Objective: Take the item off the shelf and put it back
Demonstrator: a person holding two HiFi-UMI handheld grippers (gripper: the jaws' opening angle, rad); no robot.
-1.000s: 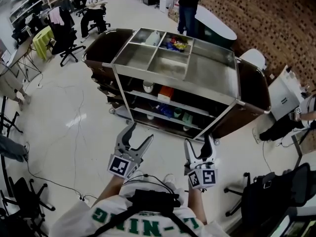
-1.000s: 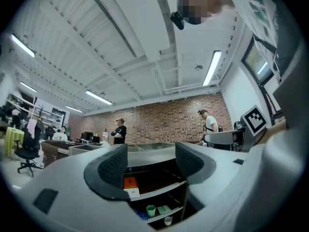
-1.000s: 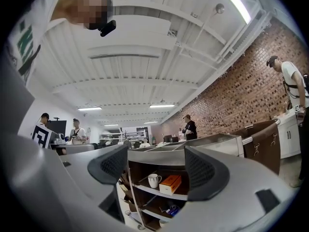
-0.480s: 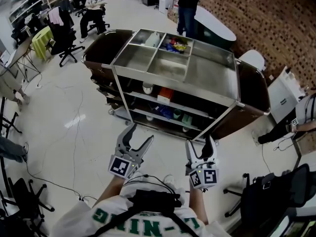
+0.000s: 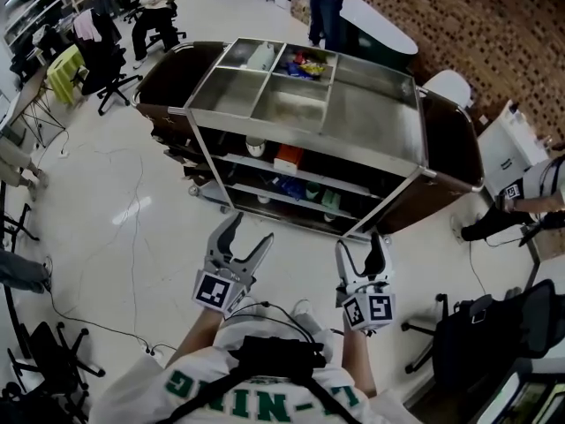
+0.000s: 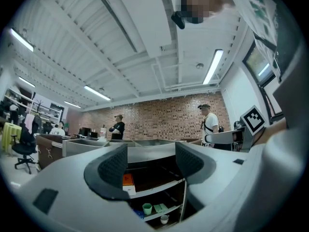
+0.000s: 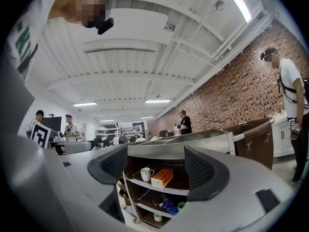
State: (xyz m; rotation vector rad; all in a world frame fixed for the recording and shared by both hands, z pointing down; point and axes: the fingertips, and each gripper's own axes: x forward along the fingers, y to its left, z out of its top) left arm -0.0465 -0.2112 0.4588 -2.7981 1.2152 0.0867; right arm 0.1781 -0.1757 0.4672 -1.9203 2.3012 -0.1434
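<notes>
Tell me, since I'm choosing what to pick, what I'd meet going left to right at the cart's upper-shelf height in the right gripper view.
Left to right: white ceramic mug → orange rectangular box → brown bag hanging on the cart's end.

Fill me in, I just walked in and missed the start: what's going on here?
A person stands facing a metal shelf cart, holding a two-jaw gripper in each hand. The left gripper and right gripper are both open and empty, held short of the cart and pointing toward it. A white mug and an orange box sit on the upper shelf, with smaller items on the shelf below. Nothing has been taken off yet.
</notes>
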